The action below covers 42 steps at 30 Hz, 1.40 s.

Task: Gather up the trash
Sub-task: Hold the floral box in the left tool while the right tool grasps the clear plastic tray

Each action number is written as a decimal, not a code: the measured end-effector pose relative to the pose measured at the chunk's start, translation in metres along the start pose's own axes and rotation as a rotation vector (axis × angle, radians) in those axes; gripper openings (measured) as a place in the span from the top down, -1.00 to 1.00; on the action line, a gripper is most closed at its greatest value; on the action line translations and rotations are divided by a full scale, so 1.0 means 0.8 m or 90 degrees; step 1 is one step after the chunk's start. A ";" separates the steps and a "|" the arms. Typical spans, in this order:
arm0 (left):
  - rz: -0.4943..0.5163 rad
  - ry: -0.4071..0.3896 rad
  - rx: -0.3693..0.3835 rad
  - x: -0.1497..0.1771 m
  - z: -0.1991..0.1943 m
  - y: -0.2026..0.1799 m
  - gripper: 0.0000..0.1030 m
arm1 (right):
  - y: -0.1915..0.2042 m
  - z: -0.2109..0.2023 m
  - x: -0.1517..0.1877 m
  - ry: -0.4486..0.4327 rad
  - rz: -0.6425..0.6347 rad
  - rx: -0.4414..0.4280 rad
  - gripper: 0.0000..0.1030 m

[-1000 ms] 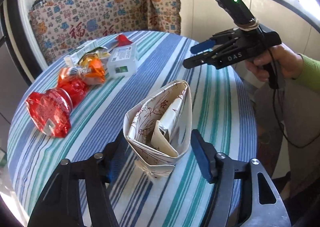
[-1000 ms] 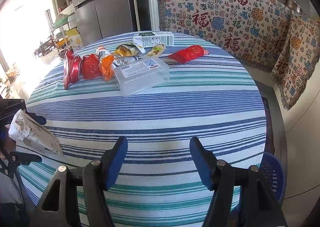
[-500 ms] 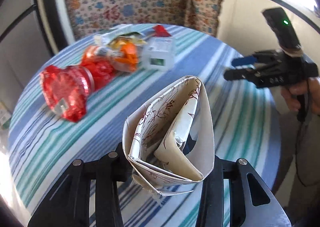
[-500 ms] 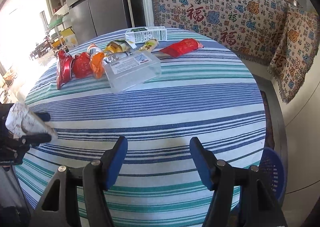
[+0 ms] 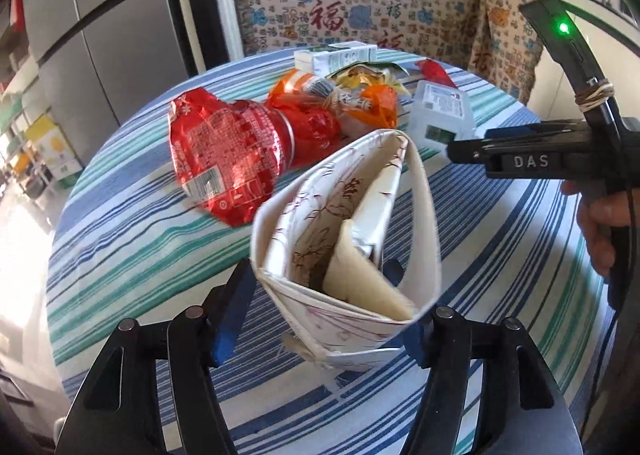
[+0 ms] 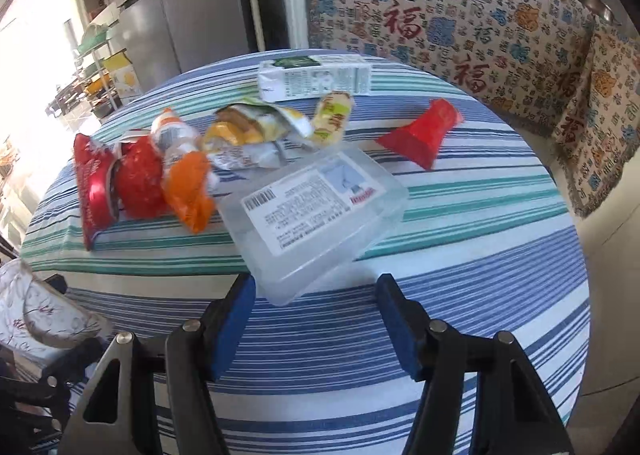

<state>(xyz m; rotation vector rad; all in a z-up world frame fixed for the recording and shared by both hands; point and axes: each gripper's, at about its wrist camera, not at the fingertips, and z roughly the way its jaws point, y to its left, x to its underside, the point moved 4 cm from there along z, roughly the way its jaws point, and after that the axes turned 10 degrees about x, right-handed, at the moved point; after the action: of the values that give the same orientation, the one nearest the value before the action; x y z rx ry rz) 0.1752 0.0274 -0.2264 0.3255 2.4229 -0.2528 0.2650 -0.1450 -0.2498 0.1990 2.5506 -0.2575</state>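
Observation:
A white paper bag [image 5: 340, 239] with a brown floral print stands open-mouthed between the pads of my left gripper [image 5: 320, 275]. Both pads touch its sides while the jaws are opening. My right gripper [image 6: 316, 287] hovers low over the striped table [image 6: 480, 263]. Its jaws are closing, and the near corner of a clear plastic box [image 6: 316, 215] lies just ahead of its fingertips, untouched. Beyond the box lie a red foil bag [image 5: 224, 159], orange wrappers [image 6: 188, 183], a yellow snack bag [image 6: 256, 127] and a red wrapper [image 6: 424, 131].
A white milk carton [image 6: 316, 79] lies at the table's far edge. A patterned cloth [image 6: 440, 15] covers the bench behind the table, and a steel fridge [image 6: 192, 7] stands at the back left. A hand [image 5: 604, 223] holds the right gripper [image 5: 460, 151] over the box.
My left gripper closed in on the paper bag, rolled, and shifted toward the trash pile. My right gripper moved forward until the plastic box lay just off its fingertips.

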 end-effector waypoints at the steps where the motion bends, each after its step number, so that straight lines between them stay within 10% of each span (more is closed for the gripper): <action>1: -0.015 0.001 0.005 0.000 -0.001 0.004 -0.33 | -0.018 0.001 0.003 0.005 0.009 0.024 -0.12; 6: -0.063 0.019 0.023 -0.001 0.003 0.018 -0.38 | -0.065 -0.021 0.018 0.022 0.059 0.037 -0.16; 13: -0.058 0.021 0.014 -0.001 0.005 0.013 -0.38 | -0.013 -0.007 -0.030 0.038 0.158 -0.042 -0.57; 18: -0.047 0.026 -0.005 0.003 0.004 0.011 -0.50 | 0.011 0.034 -0.042 0.061 0.117 0.023 -0.55; 20: -0.050 0.030 -0.003 0.005 0.003 0.014 -0.54 | 0.008 0.025 -0.032 0.048 0.093 0.034 -0.24; 31: -0.026 0.075 0.028 0.020 -0.010 0.017 -0.75 | -0.042 -0.024 0.045 0.048 -0.002 -0.015 -0.40; 42: 0.045 -0.009 0.059 -0.015 -0.024 -0.004 -0.81 | -0.042 -0.037 0.005 0.094 -0.001 -0.048 -0.52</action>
<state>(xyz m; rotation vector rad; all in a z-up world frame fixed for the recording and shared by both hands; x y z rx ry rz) 0.1717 0.0272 -0.2033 0.4495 2.3856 -0.3350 0.2394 -0.1708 -0.2231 0.1934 2.7017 -0.1526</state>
